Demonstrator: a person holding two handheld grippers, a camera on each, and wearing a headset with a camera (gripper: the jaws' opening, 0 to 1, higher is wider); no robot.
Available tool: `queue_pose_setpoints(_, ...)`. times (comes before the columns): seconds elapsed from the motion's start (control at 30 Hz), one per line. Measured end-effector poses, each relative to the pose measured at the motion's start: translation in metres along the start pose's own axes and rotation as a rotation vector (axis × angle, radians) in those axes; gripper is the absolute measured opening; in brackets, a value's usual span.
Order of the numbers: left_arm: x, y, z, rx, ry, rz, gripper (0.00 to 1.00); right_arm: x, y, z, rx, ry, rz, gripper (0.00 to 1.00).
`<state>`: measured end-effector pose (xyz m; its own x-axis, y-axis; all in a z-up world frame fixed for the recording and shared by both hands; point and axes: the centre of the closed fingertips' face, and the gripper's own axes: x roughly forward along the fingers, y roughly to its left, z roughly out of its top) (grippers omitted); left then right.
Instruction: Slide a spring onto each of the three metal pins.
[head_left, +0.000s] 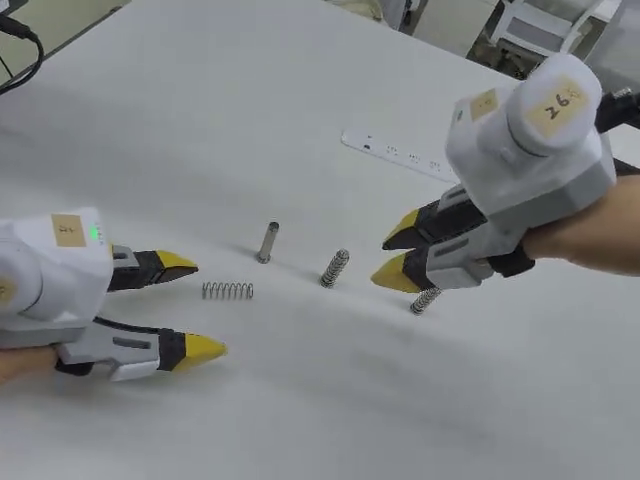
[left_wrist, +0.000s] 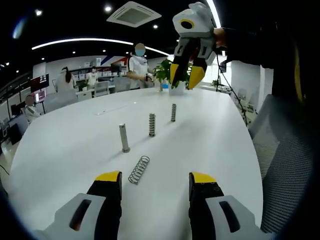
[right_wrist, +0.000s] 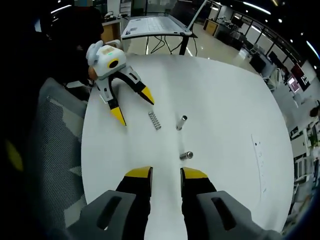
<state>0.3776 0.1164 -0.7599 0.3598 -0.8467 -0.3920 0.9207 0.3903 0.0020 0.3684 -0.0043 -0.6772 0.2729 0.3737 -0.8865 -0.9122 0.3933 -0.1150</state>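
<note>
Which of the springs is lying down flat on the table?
The silver coil spring lying on its side on the white table, just ahead of the left gripper. The middle spring and the right-hand spring stand upright.

White table (head_left: 200, 120), silvery pin (head_left: 268, 242) and loose spring (head_left: 227, 290), yellow-tipped black-and-white left hand-held gripper (head_left: 198, 306).

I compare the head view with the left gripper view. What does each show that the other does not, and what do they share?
The head view brings the green light on the body of the left tool. The left gripper view brings people standing beyond the table, a potted plant and ceiling lights. Both show the bare pin, the loose spring lying near it, two pins with springs on, and the open right tool.
</note>
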Motion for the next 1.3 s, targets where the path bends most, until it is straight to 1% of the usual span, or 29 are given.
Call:
queue_pose_setpoints(0.17, 0.005, 0.009, -0.002, -0.011, 0.002, -0.004, 0.47, 0.002, 0.008, -0.008, 0.021, 0.013, 0.008, 0.2)
queue_pose_setpoints(0.4, 0.012, 0.016, -0.008, -0.007, 0.013, -0.01, 0.38, 0.004, 0.019, -0.015, 0.057, 0.01, 0.018, 0.2)
queue_pose_setpoints(0.63, 0.017, 0.018, -0.01, -0.002, 0.021, -0.018, 0.29, 0.003, 0.02, -0.017, 0.068, 0.004, 0.014, 0.2)
queue_pose_setpoints(0.7, 0.019, 0.02, -0.011, 0.005, 0.025, -0.015, 0.26, 0.003, 0.02, -0.017, 0.073, 0.001, 0.014, 0.2)
queue_pose_setpoints(0.77, 0.02, 0.021, -0.012, 0.003, 0.028, -0.014, 0.24, 0.003, 0.02, -0.018, 0.073, 0.002, 0.013, 0.2)
queue_pose_setpoints(0.83, 0.02, 0.021, -0.013, 0.007, 0.033, -0.012, 0.21, 0.003, 0.021, -0.018, 0.075, 0.0, 0.013, 0.2)
queue_pose_setpoints(1.3, 0.023, 0.02, -0.013, 0.026, 0.039, -0.005, 0.09, 0.002, 0.025, -0.019, 0.078, -0.005, 0.016, 0.2)
